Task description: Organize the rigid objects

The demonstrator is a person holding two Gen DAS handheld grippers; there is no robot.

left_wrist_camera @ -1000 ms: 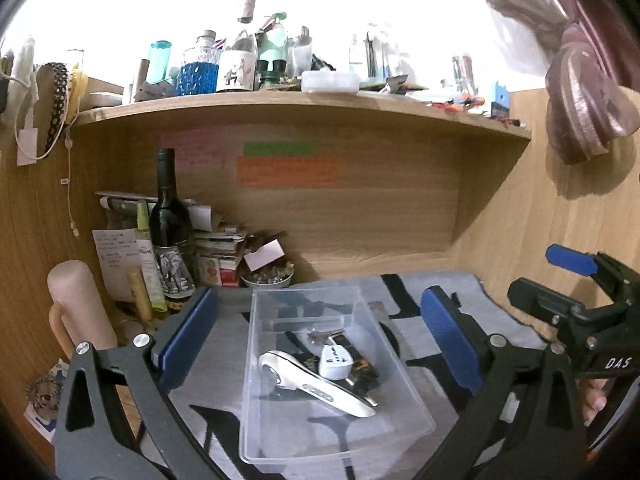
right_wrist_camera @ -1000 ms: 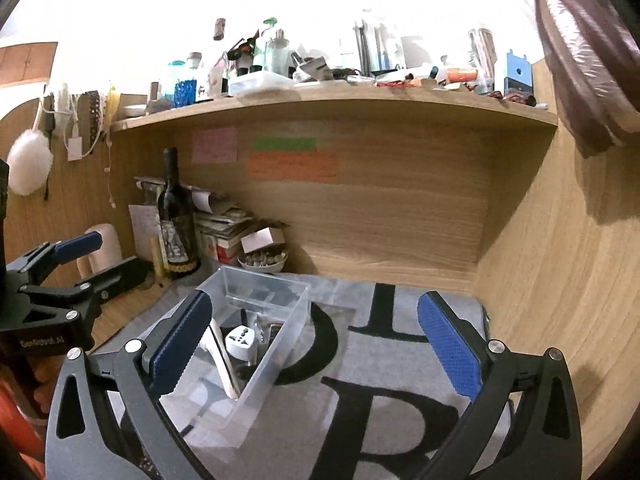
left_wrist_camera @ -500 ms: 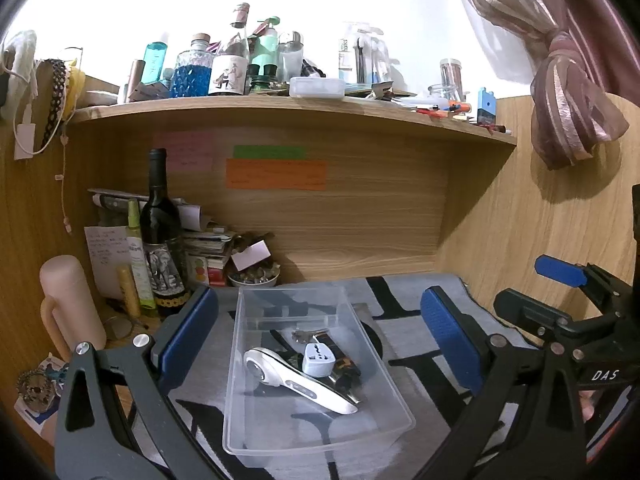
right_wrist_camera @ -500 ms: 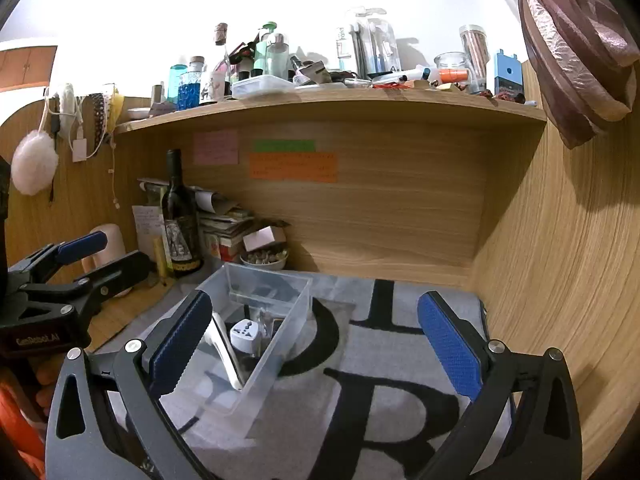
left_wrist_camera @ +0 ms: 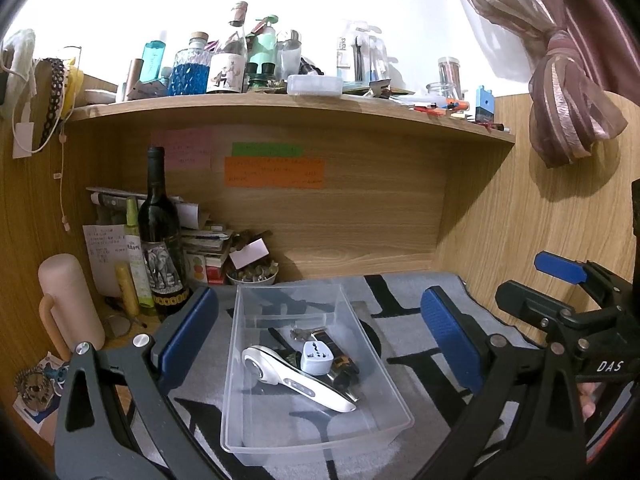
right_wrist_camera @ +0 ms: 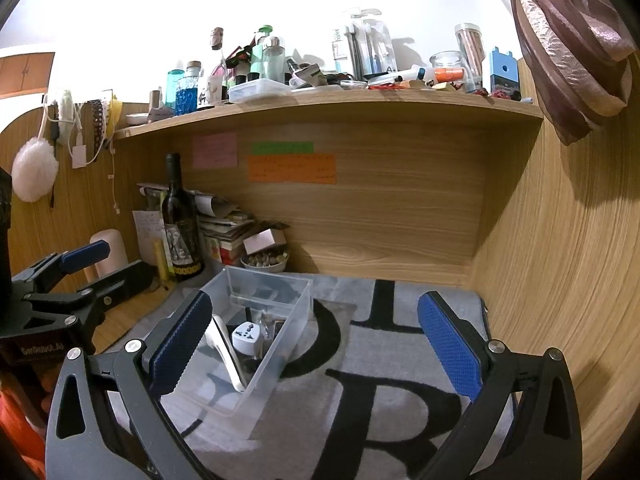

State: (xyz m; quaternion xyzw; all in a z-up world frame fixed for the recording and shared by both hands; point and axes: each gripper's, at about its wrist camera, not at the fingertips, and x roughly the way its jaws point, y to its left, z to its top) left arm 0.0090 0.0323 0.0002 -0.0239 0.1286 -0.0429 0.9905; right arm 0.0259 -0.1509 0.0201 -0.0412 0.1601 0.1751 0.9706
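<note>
Wooden desk alcove, with a crowded shelf (left_wrist_camera: 280,104) overhead and a grey mat (right_wrist_camera: 380,400) printed with big black letters covering the desk. On the back panel hang pink, green and orange notes (left_wrist_camera: 276,172).

On the mat sits a clear bin (left_wrist_camera: 316,408), in the left wrist view at the centre, running from about 12 down to 6 o'clock. Inside it lie a white handheld device (left_wrist_camera: 296,380) with its round head toward 9 o'clock and its handle pointing to 4, a white plug adapter (left_wrist_camera: 317,361) just beside it on the 2 o'clock side, a key (left_wrist_camera: 304,334) toward the bin's far end, and a dark oblong item (left_wrist_camera: 340,364) under the adapter that is too hidden to name. In the right wrist view the bin (right_wrist_camera: 280,360) lies at 9 o'clock of centre, with the adapter (right_wrist_camera: 248,338) upright and showing its sockets.

At 10 o'clock of the bin stands a wine bottle (left_wrist_camera: 160,248) in front of a pile of papers and boxes, with a small bowl (left_wrist_camera: 252,276) at its 3 o'clock and a pink mug (left_wrist_camera: 68,304) at its 8 o'clock.

The left gripper (left_wrist_camera: 316,340) hangs above the bin with its blue pads spread wide to either side of it, holding nothing. The right gripper (right_wrist_camera: 316,348) is likewise spread wide and empty, over the mat at the bin's 3 o'clock side, apart from it. A tied curtain (left_wrist_camera: 568,120) hangs at 2 o'clock.
</note>
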